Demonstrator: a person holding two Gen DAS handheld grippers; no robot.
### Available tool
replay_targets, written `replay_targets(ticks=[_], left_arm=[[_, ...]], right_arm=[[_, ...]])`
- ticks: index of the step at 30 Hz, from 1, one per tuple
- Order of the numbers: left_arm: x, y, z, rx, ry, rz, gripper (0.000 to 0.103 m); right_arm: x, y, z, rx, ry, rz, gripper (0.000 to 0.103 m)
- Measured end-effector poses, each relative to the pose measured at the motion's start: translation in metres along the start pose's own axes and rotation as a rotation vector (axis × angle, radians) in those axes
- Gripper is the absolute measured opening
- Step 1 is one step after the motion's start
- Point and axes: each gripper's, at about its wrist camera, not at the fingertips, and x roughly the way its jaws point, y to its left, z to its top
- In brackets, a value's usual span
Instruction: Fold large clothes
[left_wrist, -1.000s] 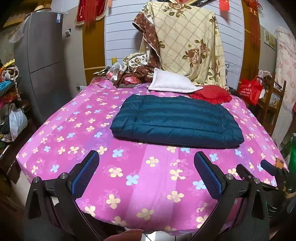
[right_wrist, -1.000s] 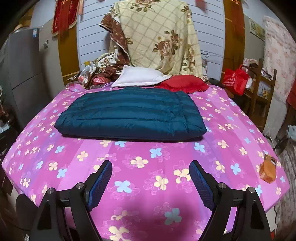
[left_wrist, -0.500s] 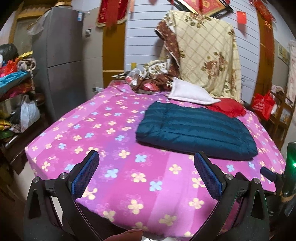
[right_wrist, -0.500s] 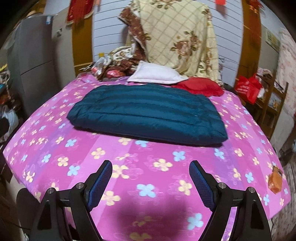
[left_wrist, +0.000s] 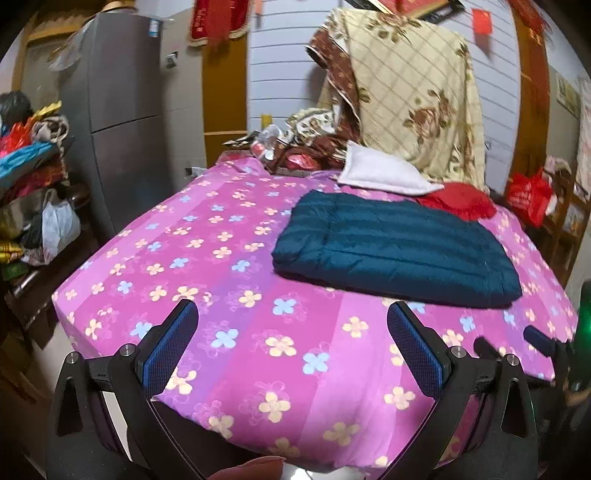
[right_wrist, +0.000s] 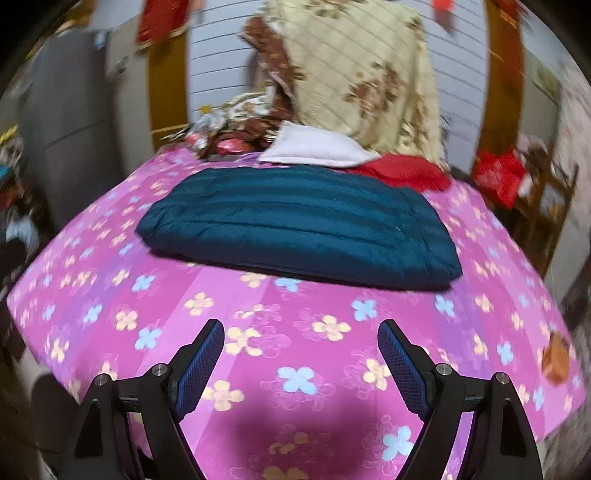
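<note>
Both grippers, left (left_wrist: 291, 343) and right (right_wrist: 300, 356), spread wide, empty. Teal jacket (right_wrist: 299, 225) sits folded at 12 o'clock on the bed (right_wrist: 295, 332). I'd pinch near-edge corners squarely, lift evenly.

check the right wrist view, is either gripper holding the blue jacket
No, the right gripper is open over the bedsheet, short of the folded blue jacket.

Pink flowered bedsheet (left_wrist: 229, 258), white pillow (left_wrist: 384, 173) at far side, red cloth (left_wrist: 461, 203) beside it, grey fridge (left_wrist: 118, 99) far left, red bag (left_wrist: 528, 195) right
</note>
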Motion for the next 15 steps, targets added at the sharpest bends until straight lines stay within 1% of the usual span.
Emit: replay_targets(ticks=[3, 5, 8, 10, 13, 15], left_arm=[[-0.007, -0.006, 0.0, 0.015, -0.018, 0.02, 0.102], [-0.011, -0.011, 0.0, 0.011, -0.027, 0.022, 0.102], [-0.013, -0.02, 0.002, 0.011, -0.023, 0.013, 0.102], [-0.012, -0.029, 0.001, 0.031, -0.015, 0.017, 0.102], [-0.009, -0.04, -0.001, 0.044, 0.0, 0.012, 0.102], [-0.01, -0.046, -0.004, 0.046, 0.007, -0.005, 0.102]], right_arm=[[-0.004, -0.017, -0.001, 0.047, 0.0, 0.006, 0.083], [-0.009, -0.025, -0.004, 0.056, -0.015, -0.014, 0.083], [-0.015, -0.039, -0.007, 0.08, -0.029, -0.036, 0.083], [-0.017, -0.049, -0.009, 0.107, -0.031, -0.041, 0.083], [-0.018, -0.059, -0.011, 0.136, -0.023, -0.052, 0.083], [-0.017, -0.062, -0.012, 0.145, -0.012, -0.06, 0.083]])
